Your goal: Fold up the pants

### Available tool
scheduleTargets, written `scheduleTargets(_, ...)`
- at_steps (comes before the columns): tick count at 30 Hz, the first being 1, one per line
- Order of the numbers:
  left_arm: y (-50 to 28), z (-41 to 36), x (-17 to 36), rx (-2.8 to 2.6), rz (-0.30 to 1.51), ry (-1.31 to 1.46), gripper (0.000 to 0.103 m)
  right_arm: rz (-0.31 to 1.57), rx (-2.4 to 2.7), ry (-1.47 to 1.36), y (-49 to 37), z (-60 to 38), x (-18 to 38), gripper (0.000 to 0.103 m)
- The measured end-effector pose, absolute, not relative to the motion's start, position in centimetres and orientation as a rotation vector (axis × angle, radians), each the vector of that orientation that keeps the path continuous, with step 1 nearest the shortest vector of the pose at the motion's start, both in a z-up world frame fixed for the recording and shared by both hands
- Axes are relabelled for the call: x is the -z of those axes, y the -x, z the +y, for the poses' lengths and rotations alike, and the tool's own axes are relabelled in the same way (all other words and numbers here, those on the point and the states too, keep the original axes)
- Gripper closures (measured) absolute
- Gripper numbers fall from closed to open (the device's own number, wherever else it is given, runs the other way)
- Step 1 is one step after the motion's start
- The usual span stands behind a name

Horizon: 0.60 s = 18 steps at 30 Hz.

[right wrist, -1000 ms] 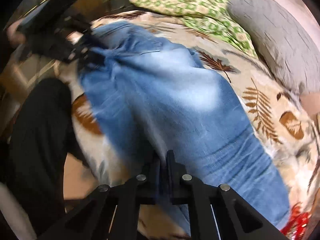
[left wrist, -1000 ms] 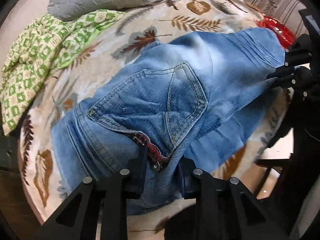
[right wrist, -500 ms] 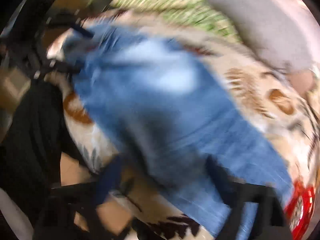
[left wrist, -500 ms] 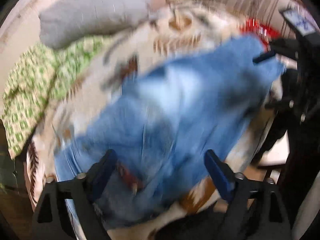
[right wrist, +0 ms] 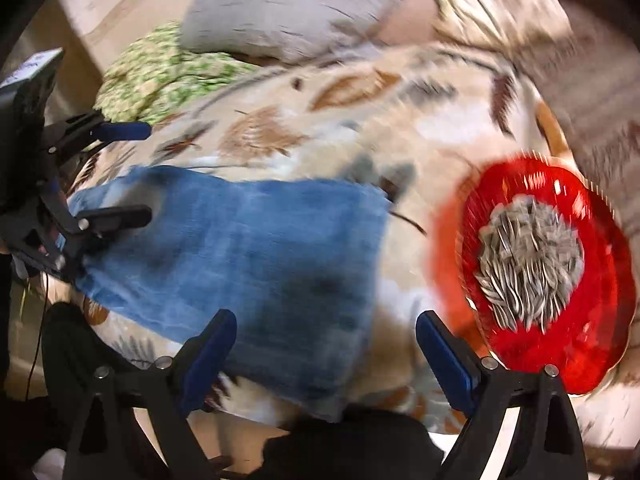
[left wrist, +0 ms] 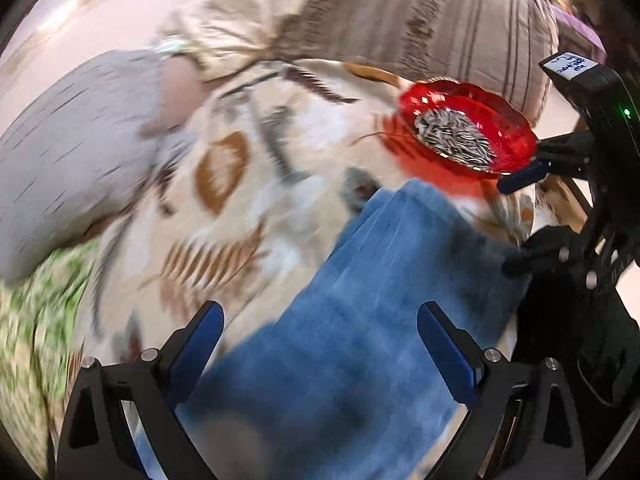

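Observation:
The blue jeans (left wrist: 372,304) lie folded as a flat rectangle on the leaf-patterned blanket (left wrist: 240,208), also seen in the right wrist view (right wrist: 256,256). My left gripper (left wrist: 320,344) is open and empty, hovering over the near part of the jeans. My right gripper (right wrist: 326,344) is open and empty above the jeans' right edge. The left gripper shows at the far left of the right wrist view (right wrist: 120,172), open over the jeans' other end. The right gripper shows at the right edge of the left wrist view (left wrist: 528,216), open.
A red dish of sunflower seeds (right wrist: 536,268) sits on the blanket just right of the jeans, also in the left wrist view (left wrist: 464,132). A grey pillow (right wrist: 296,4) and a green patterned cloth (right wrist: 160,72) lie at the back. Both views are motion-blurred.
Both grippers were shut on the jeans a second ago. They have let go, opened wide and pulled up and back; the jeans now lie folded on the blanket.

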State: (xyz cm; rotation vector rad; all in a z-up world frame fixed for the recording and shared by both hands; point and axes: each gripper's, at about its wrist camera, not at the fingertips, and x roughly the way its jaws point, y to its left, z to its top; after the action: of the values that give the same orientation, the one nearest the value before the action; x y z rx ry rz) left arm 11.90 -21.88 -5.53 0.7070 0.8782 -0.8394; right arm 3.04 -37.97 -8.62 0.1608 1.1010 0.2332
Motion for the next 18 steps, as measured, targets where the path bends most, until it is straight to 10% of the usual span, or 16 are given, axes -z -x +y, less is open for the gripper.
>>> scheduleTargets(18,-10.0,-19.7,7.5,0.897,0.954,-0.673,0.006,1.215,-0.362,-0.279,-6.2,-37.5,14.2,0.013)
